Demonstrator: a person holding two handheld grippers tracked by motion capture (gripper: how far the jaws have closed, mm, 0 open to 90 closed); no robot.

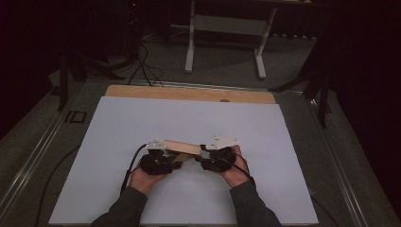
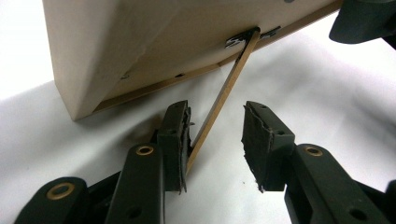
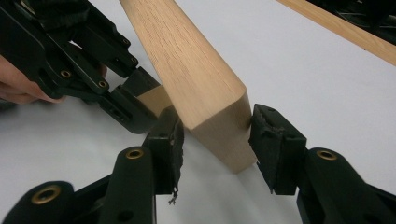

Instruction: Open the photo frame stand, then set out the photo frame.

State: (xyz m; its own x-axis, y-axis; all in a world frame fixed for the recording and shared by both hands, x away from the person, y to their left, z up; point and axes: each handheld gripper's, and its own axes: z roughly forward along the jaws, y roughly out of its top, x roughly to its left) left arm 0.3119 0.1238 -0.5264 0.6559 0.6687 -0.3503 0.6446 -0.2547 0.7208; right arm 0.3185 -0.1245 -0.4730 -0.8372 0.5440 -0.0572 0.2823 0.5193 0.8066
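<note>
one wooden frame, two grippers at its ends

dim room behind, with one pale trestle stand on the grey floor and dark cables beside it. nearer, one bench with a bare wooden far edge carries one white sheet that covers almost all of it.

one wooden frame sits low over the near middle of the sheet, between two grippers. from the high view it reads as a short tan bar running left to right. the left gripper view shows its flat back panel, with one thin wooden strut hinged to it and slanting down toward the camera. the right gripper view shows a thick wooden edge whose cut end reaches down to the sheet.

left gripper: jaws spread, one on each side of the thin strut. the strut lies against the left pad; the right pad stands clear of it, so nothing is pinched.

right gripper: jaws stand wide on either side of the thick wooden end. the right pad touches the wood; whether the left pad presses on it i cannot tell.

two hands in dark sleeves come from the near edge, one on each gripper.
</note>
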